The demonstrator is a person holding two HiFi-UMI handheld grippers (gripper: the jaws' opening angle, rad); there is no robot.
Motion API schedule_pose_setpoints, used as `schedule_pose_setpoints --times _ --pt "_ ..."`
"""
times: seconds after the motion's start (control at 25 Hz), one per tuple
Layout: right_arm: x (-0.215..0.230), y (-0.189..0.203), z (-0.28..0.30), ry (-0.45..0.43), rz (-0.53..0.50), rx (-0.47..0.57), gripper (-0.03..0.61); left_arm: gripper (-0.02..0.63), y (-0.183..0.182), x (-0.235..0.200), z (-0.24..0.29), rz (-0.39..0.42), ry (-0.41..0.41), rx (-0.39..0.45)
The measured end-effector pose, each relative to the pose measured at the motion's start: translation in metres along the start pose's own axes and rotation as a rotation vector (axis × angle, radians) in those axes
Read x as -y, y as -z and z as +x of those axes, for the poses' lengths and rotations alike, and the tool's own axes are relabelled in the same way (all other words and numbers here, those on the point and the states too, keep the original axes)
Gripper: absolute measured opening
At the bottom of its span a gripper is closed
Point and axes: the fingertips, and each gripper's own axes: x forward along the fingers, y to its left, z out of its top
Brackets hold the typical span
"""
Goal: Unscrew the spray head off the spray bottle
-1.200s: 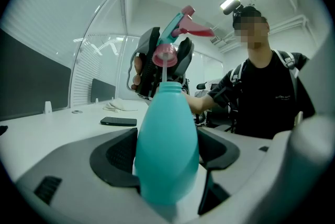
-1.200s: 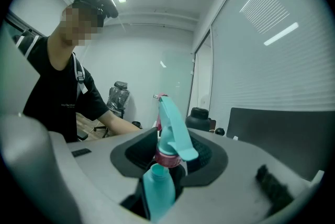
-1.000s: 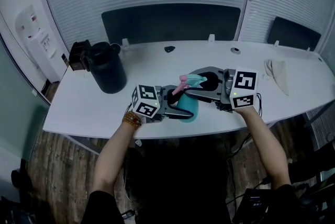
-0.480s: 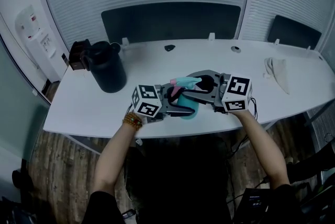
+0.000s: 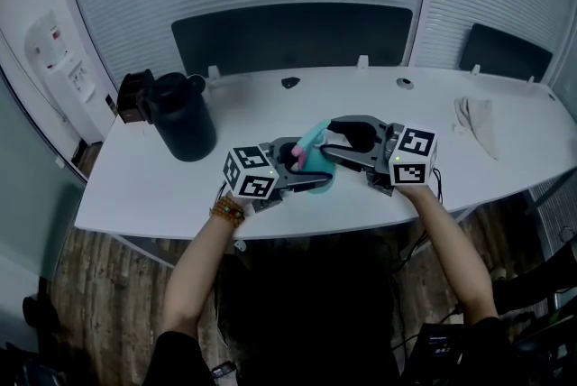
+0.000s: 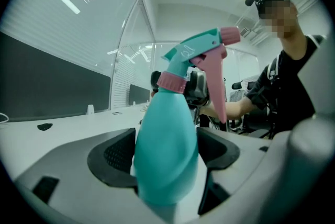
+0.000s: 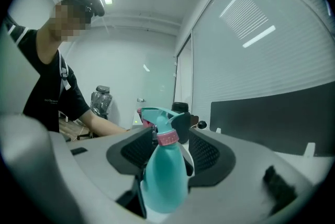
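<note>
The bottle [image 6: 167,155] leans neck-up over the bench [image 5: 135,181], its body clamped in the left tool [image 5: 305,179]. Its spray head [image 7: 157,115] sits between the jaws of the nearer right tool [image 7: 168,149], which have just been opening and stand clear of it.

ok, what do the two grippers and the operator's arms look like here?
The left gripper and right gripper have light grey curved bodies with black textured pads. Each carries a white cube with black square markers. The person wears black short sleeves and a beaded bracelet on the left wrist.
</note>
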Motion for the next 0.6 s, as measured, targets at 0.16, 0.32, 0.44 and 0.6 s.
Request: schedule_pose_setpoints --times 0.16,0.32,0.44,0.6 --pt "0.01 0.002 -0.012 0.024 0.022 0.041 0.198 0.347 0.0 -0.014 -0.004 -0.012 -0.068 0.002" --pt "0.012 0.005 -0.022 0.095 -0.001 0.101 0.198 0.348 0.001 -0.026 -0.01 -0.024 -0.132 0.006" --pt "0.009 0.017 -0.019 0.125 -0.024 0.074 0.198 0.351 0.001 -0.028 -0.013 -0.02 -0.128 0.004" --pt "0.008 0.029 -0.017 0.121 -0.003 0.05 0.198 0.365 0.002 -0.027 -0.019 -0.023 -0.095 0.012"
